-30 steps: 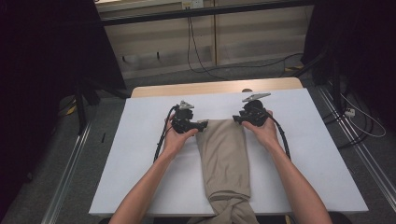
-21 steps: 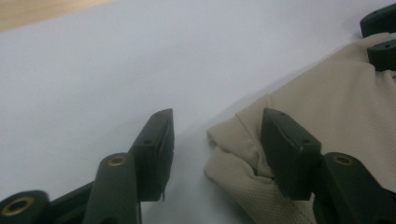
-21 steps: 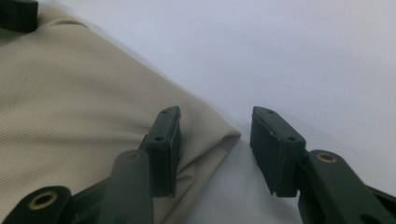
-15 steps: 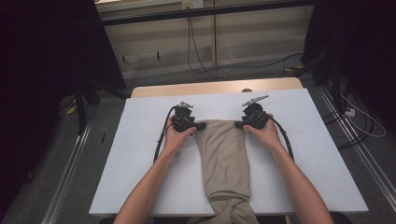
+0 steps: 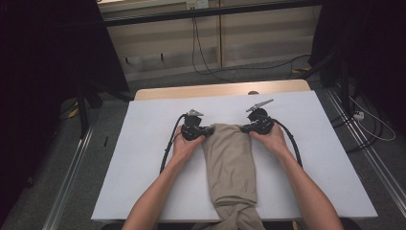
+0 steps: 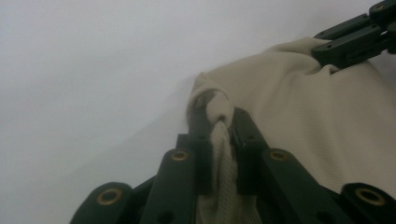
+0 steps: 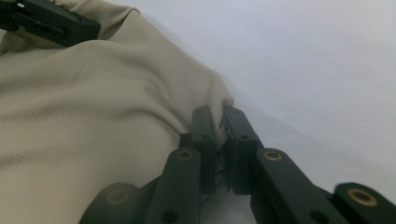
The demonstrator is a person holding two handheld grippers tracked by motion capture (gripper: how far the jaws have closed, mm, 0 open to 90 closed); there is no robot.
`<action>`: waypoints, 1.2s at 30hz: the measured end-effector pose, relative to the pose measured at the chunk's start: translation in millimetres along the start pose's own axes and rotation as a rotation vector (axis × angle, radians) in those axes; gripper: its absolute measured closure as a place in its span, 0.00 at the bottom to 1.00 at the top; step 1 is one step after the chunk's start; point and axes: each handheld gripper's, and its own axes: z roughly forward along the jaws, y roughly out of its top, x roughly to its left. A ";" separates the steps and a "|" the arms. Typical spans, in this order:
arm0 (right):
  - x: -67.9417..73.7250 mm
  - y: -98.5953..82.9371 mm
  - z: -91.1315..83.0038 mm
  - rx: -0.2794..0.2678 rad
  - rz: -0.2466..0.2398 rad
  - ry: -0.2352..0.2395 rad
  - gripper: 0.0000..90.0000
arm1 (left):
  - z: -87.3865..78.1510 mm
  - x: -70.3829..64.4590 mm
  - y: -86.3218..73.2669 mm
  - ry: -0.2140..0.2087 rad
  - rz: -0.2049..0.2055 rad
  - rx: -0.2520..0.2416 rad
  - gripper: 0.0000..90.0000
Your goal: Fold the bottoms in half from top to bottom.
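- Beige knit cloth (image 5: 231,165) lies as a long folded band down the middle of the white table cover (image 5: 143,158), its near end bunched and hanging over the near edge.
- At the left, we note the left gripper (image 5: 206,130) at the far left corner of the cloth. In the left gripper view its jaws are pressed together on a rolled pinch of that corner (image 6: 215,105).
- At the centre, the far edge of the cloth (image 5: 229,127) runs between the two grippers with a slight sag, and we cannot tell whether it is lifted off the cover.
- At the right, the right gripper (image 5: 248,128) holds the far right corner. In the right gripper view its jaws are closed on the fabric edge (image 7: 223,105), with almost no gap between them.
- Both hands (image 5: 184,146) rest low at the table, just beside the cloth.
- Progress, in our judgement: the lengthwise fold is done and both far corners are secured. A crosswise fold or a straightening pull appears to remain, and the overhanging near end is not yet laid on the table.
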 end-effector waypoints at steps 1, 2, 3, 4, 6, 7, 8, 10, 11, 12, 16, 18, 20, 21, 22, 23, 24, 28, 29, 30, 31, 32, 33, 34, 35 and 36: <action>0.3 -0.5 -0.5 -0.006 0.006 -0.004 0.94 | -2.0 0.8 0.4 -0.005 -0.012 0.006 0.91; 1.3 -1.0 -1.6 -0.014 0.012 -0.015 0.94 | -5.4 1.4 1.5 0.008 -0.019 -0.003 0.92; 1.6 -0.7 -3.3 -0.031 0.021 -0.021 0.95 | -9.3 2.9 3.4 0.011 -0.036 -0.022 0.92; 1.4 0.4 -6.2 -0.053 0.038 -0.023 0.95 | -12.8 4.1 5.7 0.008 -0.045 -0.034 0.92; 1.6 6.7 -15.0 -0.106 0.063 -0.019 0.95 | -25.1 3.9 14.8 0.019 -0.050 -0.090 0.92; 1.9 11.2 -20.3 -0.138 0.073 -0.020 0.95 | -29.1 3.6 18.4 0.020 -0.050 -0.102 0.92; 2.6 14.9 -24.5 -0.158 0.080 -0.021 0.95 | -35.0 3.1 24.5 0.037 -0.046 -0.128 0.92; 3.9 26.1 -35.2 -0.209 0.081 -0.039 0.95 | -43.0 4.7 35.2 0.048 -0.053 -0.155 0.92; 4.6 33.7 -41.2 -0.230 0.084 -0.048 0.96 | -45.8 6.1 40.5 0.058 -0.052 -0.170 0.93; 5.2 39.9 -45.2 -0.247 0.085 -0.058 0.96 | -47.9 7.6 45.7 0.064 -0.056 -0.183 0.93; 5.6 62.0 -57.1 -0.289 0.091 -0.079 0.96 | -52.6 9.6 65.5 0.083 -0.052 -0.221 0.93; 3.7 72.0 -61.6 -0.303 0.096 -0.092 0.96 | -53.6 11.5 74.6 0.084 -0.052 -0.239 0.93; 0.4 81.9 -65.4 -0.315 0.099 -0.104 0.95 | -53.9 14.9 83.1 0.094 -0.055 -0.250 0.93; -1.4 85.8 -66.8 -0.322 0.106 -0.103 0.95 | -53.8 16.2 86.1 0.096 -0.063 -0.256 0.93; -2.6 88.9 -67.7 -0.325 0.107 -0.110 0.96 | -53.3 17.9 90.3 0.100 -0.065 -0.264 0.93; -4.1 93.2 -68.5 -0.326 0.107 -0.117 0.96 | -52.4 19.5 95.8 0.106 -0.065 -0.274 0.93; -6.0 98.7 -69.4 -0.335 0.110 -0.117 0.96 | -51.5 20.7 100.2 0.112 -0.068 -0.278 0.93; -14.0 116.0 -68.2 -0.361 0.128 -0.144 0.96 | -47.5 27.0 119.7 0.133 -0.069 -0.286 0.93; -17.0 120.0 -67.6 -0.366 0.138 -0.146 0.96 | -47.3 29.0 124.9 0.136 -0.075 -0.289 0.93; -20.1 124.1 -67.1 -0.368 0.142 -0.149 0.96 | -47.6 30.3 128.7 0.136 -0.073 -0.293 0.93; -22.2 127.3 -67.0 -0.369 0.145 -0.153 0.96 | -48.1 31.7 134.2 0.137 -0.075 -0.295 0.93; -24.9 131.6 -67.4 -0.373 0.147 -0.151 0.96 | -48.2 32.2 141.6 0.152 -0.061 -0.298 0.93; -28.3 137.6 -68.3 -0.373 0.143 -0.159 0.96 | -48.6 32.1 147.7 0.155 -0.052 -0.301 0.93; -30.6 142.6 -68.8 -0.373 0.136 -0.173 0.96 | -47.9 31.8 153.0 0.146 -0.050 -0.312 0.93; -33.1 147.4 -69.2 -0.375 0.136 -0.185 0.95 | -47.2 32.0 155.5 0.141 -0.046 -0.314 0.93; -35.3 150.5 -69.2 -0.379 0.135 -0.196 0.95 | -43.3 32.8 158.2 0.146 -0.040 -0.312 0.92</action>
